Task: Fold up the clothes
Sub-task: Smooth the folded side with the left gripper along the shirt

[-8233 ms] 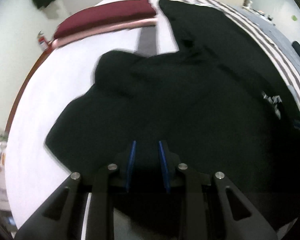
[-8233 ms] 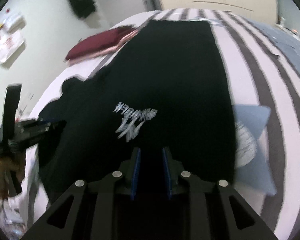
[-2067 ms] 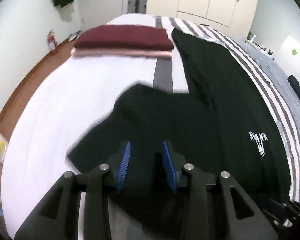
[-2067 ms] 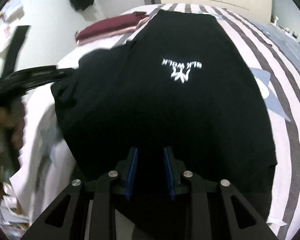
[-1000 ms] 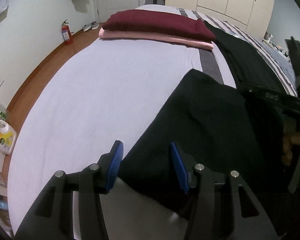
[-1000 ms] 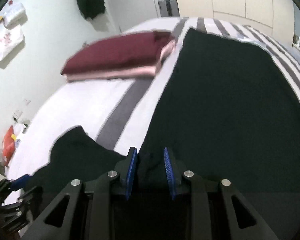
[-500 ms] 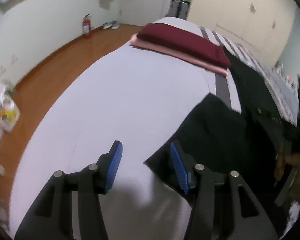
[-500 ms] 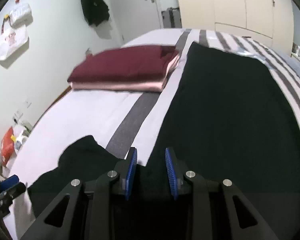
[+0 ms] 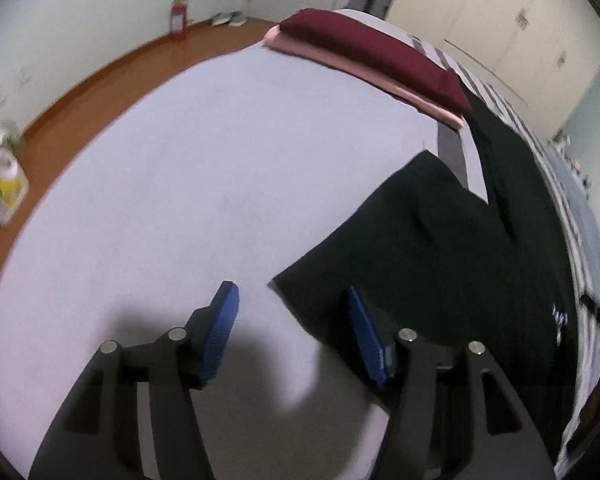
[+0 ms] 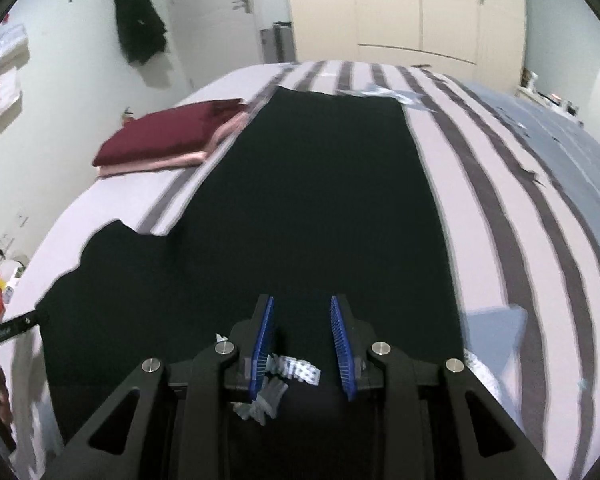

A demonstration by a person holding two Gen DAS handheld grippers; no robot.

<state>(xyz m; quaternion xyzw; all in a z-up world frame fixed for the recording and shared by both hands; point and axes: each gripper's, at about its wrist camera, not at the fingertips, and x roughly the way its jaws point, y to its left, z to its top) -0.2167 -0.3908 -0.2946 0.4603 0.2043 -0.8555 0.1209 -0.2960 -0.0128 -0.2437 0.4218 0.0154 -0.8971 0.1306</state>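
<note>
On my left the bed sheet (image 9: 188, 184) lies bare and wide, easy to pass over. The black T-shirt (image 10: 320, 200) covers the middle, and the stack of folded clothes (image 10: 168, 138) blocks the far left corner. To the right, striped bedding (image 10: 500, 184) stays open.

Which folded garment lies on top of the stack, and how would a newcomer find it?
Start at the bed with the grey-striped cover and go to its far left side, next to the spread black T-shirt. Two folded garments are stacked there. The top one is the maroon garment, dark red, lying on the pale pink garment whose edge shows beneath it.
</note>
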